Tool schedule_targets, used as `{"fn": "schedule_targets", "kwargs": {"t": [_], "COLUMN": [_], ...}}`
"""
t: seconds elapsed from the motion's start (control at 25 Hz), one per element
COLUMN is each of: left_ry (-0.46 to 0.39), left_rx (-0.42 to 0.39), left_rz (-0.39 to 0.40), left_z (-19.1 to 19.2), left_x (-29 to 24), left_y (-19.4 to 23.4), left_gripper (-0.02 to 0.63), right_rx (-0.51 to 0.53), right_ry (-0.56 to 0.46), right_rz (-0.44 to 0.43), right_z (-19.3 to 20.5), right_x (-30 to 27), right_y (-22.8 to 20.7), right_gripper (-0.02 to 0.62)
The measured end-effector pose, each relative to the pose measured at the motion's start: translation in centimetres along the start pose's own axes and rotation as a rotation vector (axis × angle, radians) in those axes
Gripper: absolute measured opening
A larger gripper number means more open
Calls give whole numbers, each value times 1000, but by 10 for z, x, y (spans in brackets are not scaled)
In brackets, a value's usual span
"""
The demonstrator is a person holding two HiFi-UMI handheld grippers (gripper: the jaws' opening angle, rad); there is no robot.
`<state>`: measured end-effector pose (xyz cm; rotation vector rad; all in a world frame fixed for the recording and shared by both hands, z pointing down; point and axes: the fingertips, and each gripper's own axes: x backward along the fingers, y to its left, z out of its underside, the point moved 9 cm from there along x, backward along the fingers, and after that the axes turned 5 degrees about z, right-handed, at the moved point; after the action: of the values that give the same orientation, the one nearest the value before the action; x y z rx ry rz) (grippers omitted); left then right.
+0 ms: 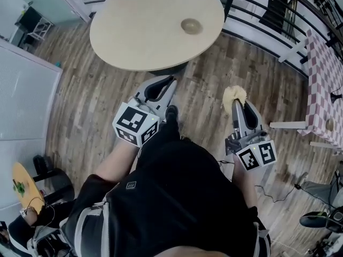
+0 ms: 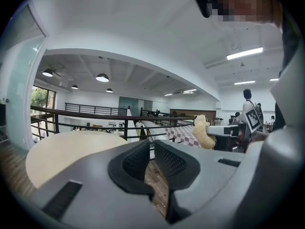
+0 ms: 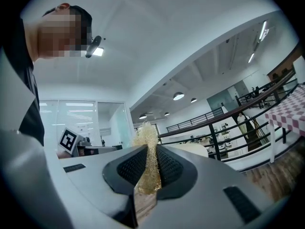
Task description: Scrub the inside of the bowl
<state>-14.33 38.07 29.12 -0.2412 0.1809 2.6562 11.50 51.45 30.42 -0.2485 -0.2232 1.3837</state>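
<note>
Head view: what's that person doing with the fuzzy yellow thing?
A person holds a gripper in each hand, standing before a round table. The right gripper is shut on a yellow scrubber. The left gripper is shut with nothing in it. The bowl sits on the table, apart from both, so scrubbing hasn't started.

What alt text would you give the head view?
Seen from above, a person holds two grippers over a wooden floor: the right gripper clamps a yellowish scrubber, the left gripper is shut and empty. Ahead, a small bowl sits on a round pale table.
</note>
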Motion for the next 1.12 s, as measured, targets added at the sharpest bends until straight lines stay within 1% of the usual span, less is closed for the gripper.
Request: {"fn": "schedule_targets", "kwargs": {"t": [0.16, 0.36, 0.52, 0.76, 0.88, 1.0, 1.12], "left_ry": [-5, -9, 1, 28, 52, 78, 91], "left_rx": [16, 34, 46, 67, 65, 65, 95], "left_rz": [-8, -7, 18, 67, 95, 106, 103], "left_z": [-3, -10, -22, -37, -40, -37, -34], "left_x": [-30, -71, -107, -152, -179, -204, -227], "left_y": [38, 100, 150, 237, 271, 300, 322], "left_gripper": [36, 35, 35, 37, 36, 36, 35], "right_rx": [8, 36, 53, 56, 52, 41, 28], "right_ry": [22, 44, 59, 76, 99, 124, 162], "right_rz": [-4, -4, 2, 8, 15, 21, 23], "right_z": [-3, -10, -22, -36, -34, -29, -23], "right_x": [-43, -110, -173, -280, -324, -358, -383], "right_y": [-17, -34, -48, -55, -65, -76, -90], "right_gripper": [61, 61, 61, 61, 61, 61, 61]}}
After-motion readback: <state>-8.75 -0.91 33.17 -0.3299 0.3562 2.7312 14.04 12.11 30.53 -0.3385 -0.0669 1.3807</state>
